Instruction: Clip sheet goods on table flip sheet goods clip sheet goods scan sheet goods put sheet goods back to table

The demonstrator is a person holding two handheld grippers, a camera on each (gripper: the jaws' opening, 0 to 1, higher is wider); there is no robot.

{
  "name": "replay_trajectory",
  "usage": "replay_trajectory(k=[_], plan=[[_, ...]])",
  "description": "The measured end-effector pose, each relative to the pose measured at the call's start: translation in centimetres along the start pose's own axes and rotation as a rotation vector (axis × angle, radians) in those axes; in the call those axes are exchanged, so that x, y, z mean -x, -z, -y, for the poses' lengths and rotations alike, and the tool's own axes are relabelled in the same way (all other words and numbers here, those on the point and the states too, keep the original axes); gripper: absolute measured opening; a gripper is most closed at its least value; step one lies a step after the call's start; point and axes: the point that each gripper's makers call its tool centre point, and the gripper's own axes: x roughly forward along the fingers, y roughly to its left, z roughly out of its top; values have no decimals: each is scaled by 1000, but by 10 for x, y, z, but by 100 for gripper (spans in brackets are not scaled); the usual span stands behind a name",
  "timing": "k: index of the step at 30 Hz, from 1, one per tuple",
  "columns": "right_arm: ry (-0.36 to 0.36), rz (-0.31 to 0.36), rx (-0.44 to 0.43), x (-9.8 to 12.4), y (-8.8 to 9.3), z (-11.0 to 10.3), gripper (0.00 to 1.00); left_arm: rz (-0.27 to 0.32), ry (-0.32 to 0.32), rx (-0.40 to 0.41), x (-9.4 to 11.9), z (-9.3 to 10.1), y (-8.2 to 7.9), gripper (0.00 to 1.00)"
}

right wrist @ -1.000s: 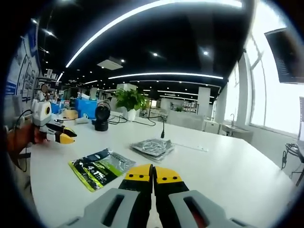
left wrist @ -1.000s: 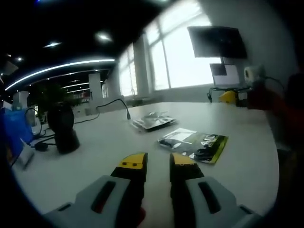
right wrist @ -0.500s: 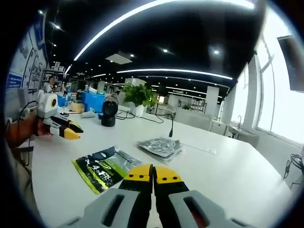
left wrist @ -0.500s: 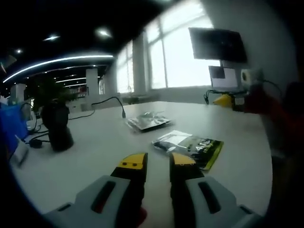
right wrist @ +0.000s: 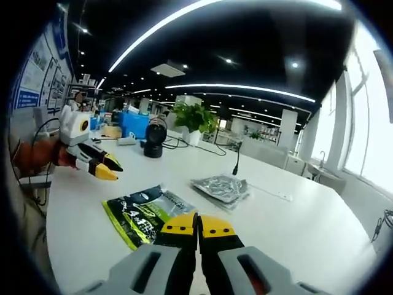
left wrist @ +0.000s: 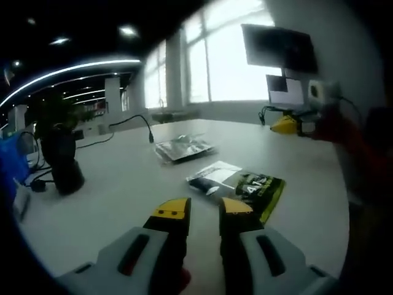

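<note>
A green and black flat packet lies on the white table, just ahead and right of my left gripper, which stands open with nothing between its yellow tips. In the right gripper view the same packet lies left of my right gripper, whose tips are shut together on nothing. A silvery packet lies farther off, also seen as the silvery packet. The left gripper enters the right gripper view from the left, held by a hand. The right gripper shows at the right of the left gripper view.
A black round device with cables stands on the table at the left; it appears as the black device in the right gripper view. A black cable runs behind the silvery packet. A potted plant stands at the back. A dark screen hangs by the windows.
Both views have shifted slightly as the hands moved; the green packet now sits closer to both grippers. The jaws have kept their states.
</note>
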Motion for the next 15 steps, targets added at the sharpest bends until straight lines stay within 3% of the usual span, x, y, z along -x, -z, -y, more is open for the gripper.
replay_trajectory(k=[8,15], plan=[[-52,-19,103,-10,2,-13,0,-64,22,94,-7,4,6,12],[-91,-28,146,-18,2,-17,0,-110,17,123,-7,1,11,13]])
